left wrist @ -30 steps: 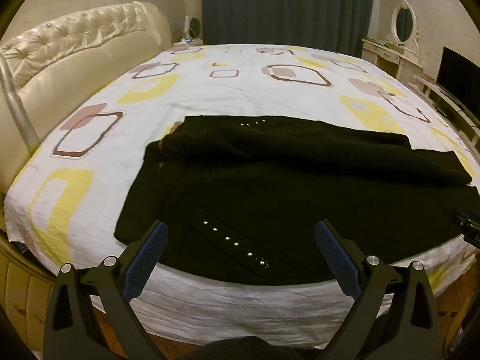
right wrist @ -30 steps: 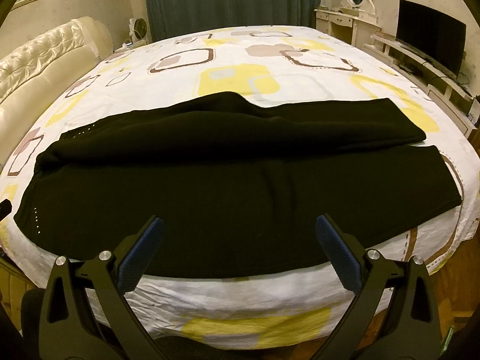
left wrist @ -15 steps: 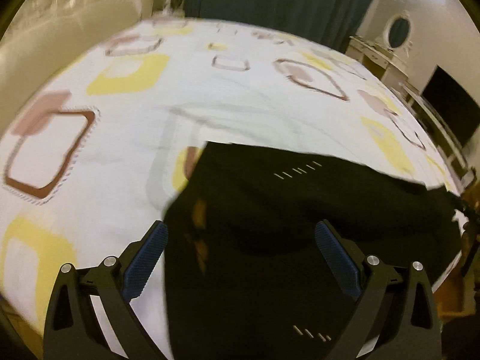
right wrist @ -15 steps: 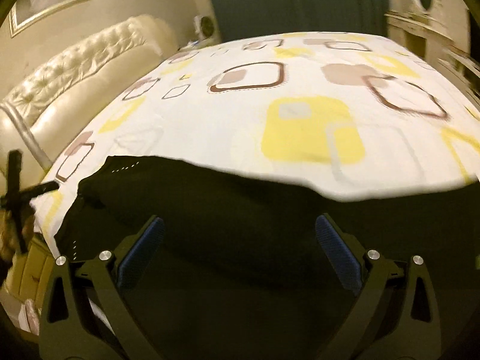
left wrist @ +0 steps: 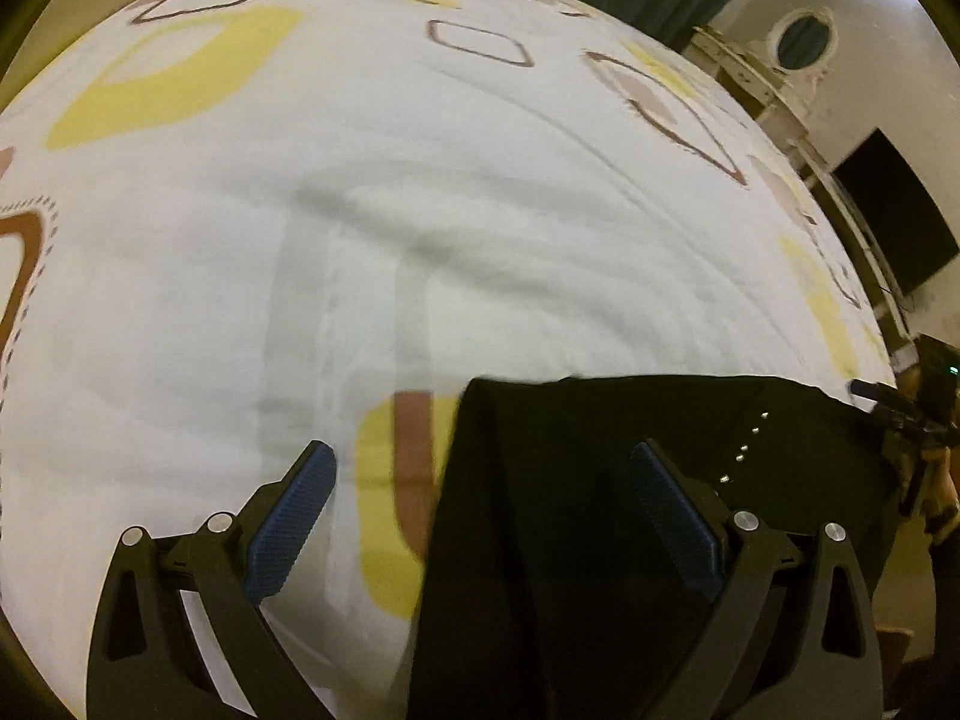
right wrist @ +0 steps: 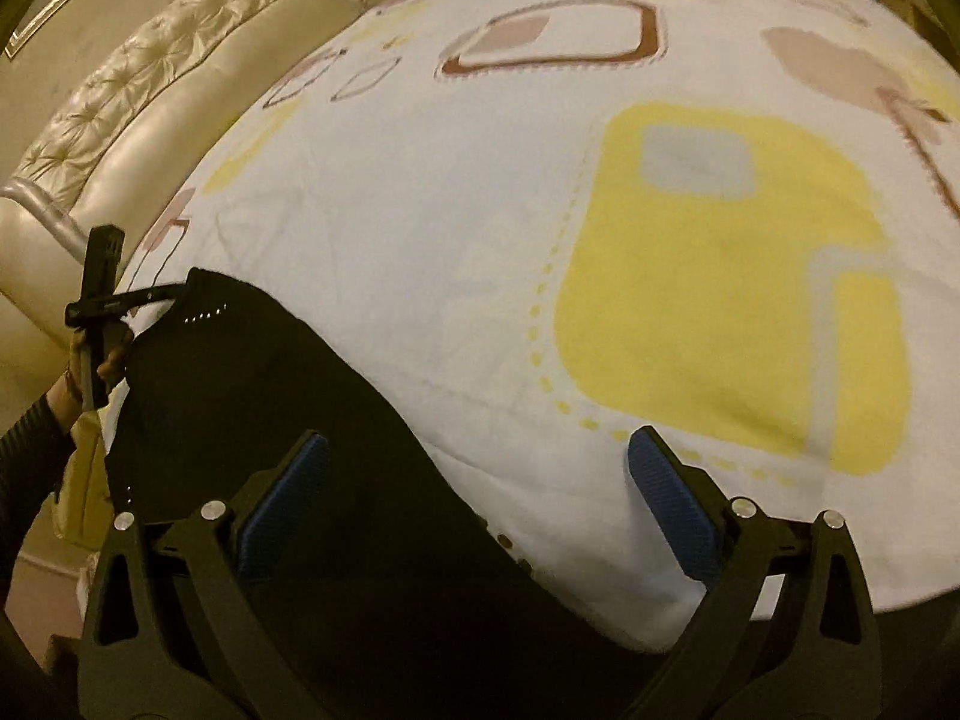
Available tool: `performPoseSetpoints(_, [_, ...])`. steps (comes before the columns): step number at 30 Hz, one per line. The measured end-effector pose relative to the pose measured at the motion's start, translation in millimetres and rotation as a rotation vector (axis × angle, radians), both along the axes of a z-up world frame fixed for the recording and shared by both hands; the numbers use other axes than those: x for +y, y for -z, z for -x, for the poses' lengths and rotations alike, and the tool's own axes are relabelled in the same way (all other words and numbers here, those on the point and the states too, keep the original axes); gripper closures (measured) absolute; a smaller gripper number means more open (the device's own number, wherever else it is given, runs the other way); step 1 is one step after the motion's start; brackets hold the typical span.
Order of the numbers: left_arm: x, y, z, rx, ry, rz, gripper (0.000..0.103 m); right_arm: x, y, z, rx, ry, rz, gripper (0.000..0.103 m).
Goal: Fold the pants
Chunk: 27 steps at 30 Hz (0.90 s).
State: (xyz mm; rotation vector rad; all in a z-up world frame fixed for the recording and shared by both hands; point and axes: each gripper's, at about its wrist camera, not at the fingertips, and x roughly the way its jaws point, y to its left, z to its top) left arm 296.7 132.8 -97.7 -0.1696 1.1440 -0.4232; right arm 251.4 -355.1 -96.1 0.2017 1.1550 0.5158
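Black pants (left wrist: 600, 510) with a row of small studs lie on the bed, filling the lower right of the left wrist view. My left gripper (left wrist: 480, 486) is open and empty, just above the pants' far waist corner. In the right wrist view the pants (right wrist: 288, 408) fill the lower left. My right gripper (right wrist: 474, 480) is open and empty over their far edge. The left gripper also shows in the right wrist view (right wrist: 99, 306), at the pants' far left corner.
The bed sheet (left wrist: 420, 180) is white with yellow and brown squares. A cream tufted headboard (right wrist: 150, 108) stands at the left. A dresser with an oval mirror (left wrist: 804, 42) and a dark television (left wrist: 894, 210) stand to the right.
Both grippers have moved forward and down over the pants, from the near edge of the bed to the far edge of the pants. Both stay open.
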Motion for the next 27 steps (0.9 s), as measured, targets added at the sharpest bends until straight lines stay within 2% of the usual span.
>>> performPoseSetpoints(4, [-7.4, -1.5, -2.3, 0.011, 0.054, -0.022, 0.006, 5.8, 4.4, -1.0, 0.029, -0.047, 0.038, 0.005])
performPoseSetpoints(5, [-10.2, -2.6, -0.2, 0.005, 0.068, -0.033, 0.013, 4.9, 3.4, -1.1, 0.041, -0.053, 0.036, 0.007])
performPoseSetpoints(6, [-11.4, -1.3, -0.5, 0.004, 0.077, -0.046, 0.032, 4.1, 2.6, -1.1, 0.052, -0.058, 0.03, 0.008])
performPoseSetpoints(8, [-14.0, -1.5, 0.6, 0.009, 0.091, -0.065, 0.052, 2.0, 2.2, 2.1, 0.078, -0.073, 0.031, 0.017])
performPoseSetpoints(9, [-13.1, -1.1, 0.4, 0.013, 0.091, -0.064, 0.058, 2.7, 3.8, 1.7, 0.091, -0.07, 0.051, 0.021])
performPoseSetpoints(11, [-11.0, -1.3, 0.8, 0.021, 0.088, -0.056, 0.068, 4.6, 4.2, -1.3, 0.097, -0.067, 0.119, 0.049])
performPoseSetpoints(12, [-11.7, -2.0, 0.1, 0.025, 0.085, -0.045, 0.078, 3.2, 3.5, -1.8, 0.106, -0.069, 0.125, 0.056])
performPoseSetpoints(13, [-12.1, -3.4, 0.1, 0.027, 0.079, -0.033, 0.082, 1.1, 3.0, -2.5, 0.123, -0.077, 0.107, 0.079])
performPoseSetpoints(14, [-13.2, -5.7, 0.6, 0.019, 0.071, -0.035, 0.089, 4.0, 0.6, -0.8, 0.134, -0.113, 0.091, 0.095])
performPoseSetpoints(15, [-16.2, -7.9, -1.0, 0.012, 0.066, -0.04, 0.093, 9.1, -2.3, 2.9, 0.117, -0.133, 0.127, 0.095])
performPoseSetpoints(18, [-18.5, -22.6, -2.1, -0.031, 0.035, -0.043, 0.096, 17.7, -14.2, 5.2, 0.059, -0.135, 0.237, 0.096])
performPoseSetpoints(23, [-7.3, -57.6, 0.3, -0.102, -0.026, 0.02, 0.097, 12.2, -53.0, 9.5, -0.12, -0.026, 0.288, 0.096])
performPoseSetpoints(27, [0.5, -84.2, 26.7, -0.162, -0.038, 0.097, 0.097, 23.9, -75.1, 43.5, -0.247, -0.012, 0.341, 0.096])
